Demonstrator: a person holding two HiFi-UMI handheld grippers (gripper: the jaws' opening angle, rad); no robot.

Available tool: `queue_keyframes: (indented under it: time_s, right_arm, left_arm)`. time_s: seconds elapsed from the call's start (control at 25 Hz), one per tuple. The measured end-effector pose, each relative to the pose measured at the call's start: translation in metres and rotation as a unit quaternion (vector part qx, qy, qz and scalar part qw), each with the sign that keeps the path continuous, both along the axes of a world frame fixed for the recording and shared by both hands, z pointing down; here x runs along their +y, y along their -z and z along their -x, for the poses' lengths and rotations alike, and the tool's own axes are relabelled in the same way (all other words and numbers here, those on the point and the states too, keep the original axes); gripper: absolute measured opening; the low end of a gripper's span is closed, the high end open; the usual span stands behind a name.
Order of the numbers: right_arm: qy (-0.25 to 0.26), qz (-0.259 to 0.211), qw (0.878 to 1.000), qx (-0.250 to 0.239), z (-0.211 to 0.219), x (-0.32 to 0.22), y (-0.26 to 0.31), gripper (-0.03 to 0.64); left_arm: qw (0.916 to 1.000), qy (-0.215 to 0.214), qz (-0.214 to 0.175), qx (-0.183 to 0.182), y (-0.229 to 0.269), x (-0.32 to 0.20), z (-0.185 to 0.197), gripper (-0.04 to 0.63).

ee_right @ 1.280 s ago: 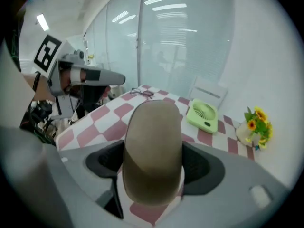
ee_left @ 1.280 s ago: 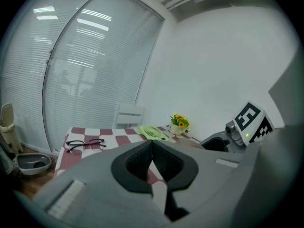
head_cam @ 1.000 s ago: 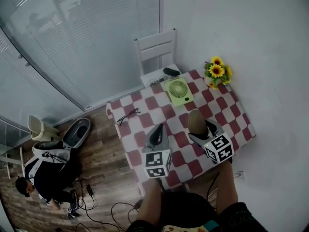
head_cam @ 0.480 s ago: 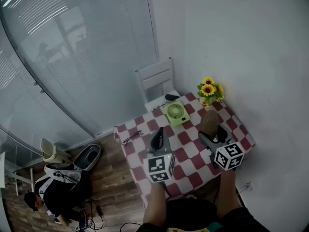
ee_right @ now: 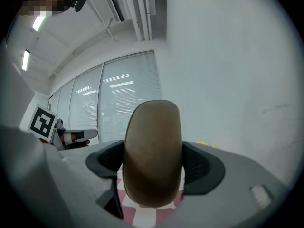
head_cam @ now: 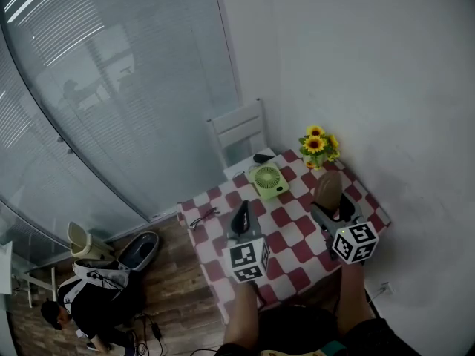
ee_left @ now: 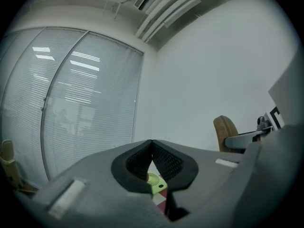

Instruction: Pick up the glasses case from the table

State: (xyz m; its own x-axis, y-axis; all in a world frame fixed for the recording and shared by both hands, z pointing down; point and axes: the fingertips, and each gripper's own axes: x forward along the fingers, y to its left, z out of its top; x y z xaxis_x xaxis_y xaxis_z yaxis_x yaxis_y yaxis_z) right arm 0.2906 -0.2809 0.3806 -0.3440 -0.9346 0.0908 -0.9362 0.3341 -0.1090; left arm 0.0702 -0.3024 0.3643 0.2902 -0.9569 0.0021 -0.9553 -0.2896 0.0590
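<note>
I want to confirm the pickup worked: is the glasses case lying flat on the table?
No, the right tongs grip the brown glasses case upright, lifted off the checkered table.

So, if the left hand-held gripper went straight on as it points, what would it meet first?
Probably the green fan, which sits dead ahead of the left hand-held gripper; it may pass above it, height is unclear.

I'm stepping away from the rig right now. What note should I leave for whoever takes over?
Right gripper: shut on the glasses case, which stands upright between the jaws and looks lifted off the table.
Left gripper: shut, empty, above the table.
Done: case grasped and apparently raised.
Left: probably only to hold it steady. The glasses and fan lie on the table, apart from both grippers.
</note>
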Motion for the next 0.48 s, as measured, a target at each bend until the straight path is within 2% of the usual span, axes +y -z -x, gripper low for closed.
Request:
queue_keyframes:
  time_s: [0.48]
  right_arm:
    - [-0.008, -0.011, 1.0, 0.016, -0.0035, 0.0014, 0.0049, 0.379]
  left_arm:
    - [0.9999, 0.005, -0.001, -0.013, 0.0003, 0.0045, 0.0016, 0.008]
